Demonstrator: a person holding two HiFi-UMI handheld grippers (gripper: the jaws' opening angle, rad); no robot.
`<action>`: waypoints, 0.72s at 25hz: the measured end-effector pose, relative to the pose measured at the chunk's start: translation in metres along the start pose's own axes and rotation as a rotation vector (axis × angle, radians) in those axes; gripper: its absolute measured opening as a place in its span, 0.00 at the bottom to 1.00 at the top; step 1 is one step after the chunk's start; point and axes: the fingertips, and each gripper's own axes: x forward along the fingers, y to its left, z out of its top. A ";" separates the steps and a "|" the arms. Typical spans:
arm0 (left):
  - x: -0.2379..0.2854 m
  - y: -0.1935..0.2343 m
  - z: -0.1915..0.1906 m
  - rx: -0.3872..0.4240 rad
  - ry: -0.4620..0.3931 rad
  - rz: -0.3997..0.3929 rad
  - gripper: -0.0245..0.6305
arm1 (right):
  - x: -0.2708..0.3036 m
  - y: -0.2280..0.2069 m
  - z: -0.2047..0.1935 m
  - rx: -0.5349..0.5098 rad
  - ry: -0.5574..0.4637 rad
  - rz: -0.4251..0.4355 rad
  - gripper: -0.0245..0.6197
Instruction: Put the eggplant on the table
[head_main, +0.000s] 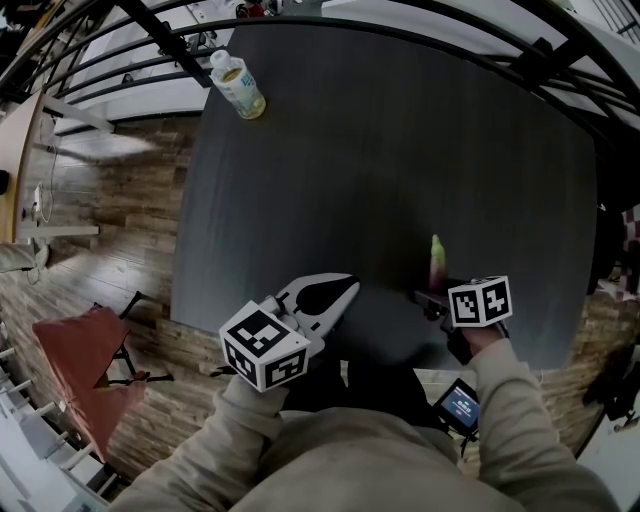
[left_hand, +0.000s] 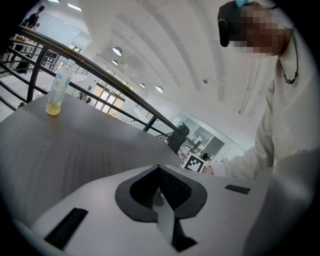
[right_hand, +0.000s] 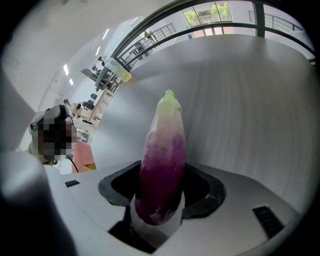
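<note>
Dark grey round table (head_main: 400, 150) up on a mezzanine with a black railing (head_main: 300, 30) behind it and wood floor (head_main: 110, 230) below, that's the setup. My right claw (head_main: 438, 296) is clamped on the eggplant (right_hand: 162, 160), with the pads pressing the fat purple end and the pale green tip sticking straight out ahead of the jaws, aimed across the tabletop. It's over the near edge of the table, and as far as I can tell the eggplant isn't resting on the surface yet, so I'd call the task about halfway: picked up and carried over, not put down. What's left is lowering it until it lies on the table and opening up. My left claw (head_main: 335, 295) sits just to the left of that, jaws together with nothing in them, parked at the table edge. Way off at the far left rim there's a plastic bottle (head_main: 238, 85), well clear of everything.
</note>
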 end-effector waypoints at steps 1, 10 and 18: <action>0.000 -0.001 0.000 0.000 0.001 -0.001 0.05 | 0.000 -0.001 -0.001 0.000 0.001 -0.004 0.41; 0.001 -0.005 -0.004 0.005 0.006 -0.009 0.05 | 0.004 -0.007 -0.004 0.003 -0.020 -0.030 0.41; -0.002 -0.006 -0.004 0.012 0.011 -0.014 0.05 | 0.007 -0.003 -0.006 -0.005 -0.030 -0.030 0.46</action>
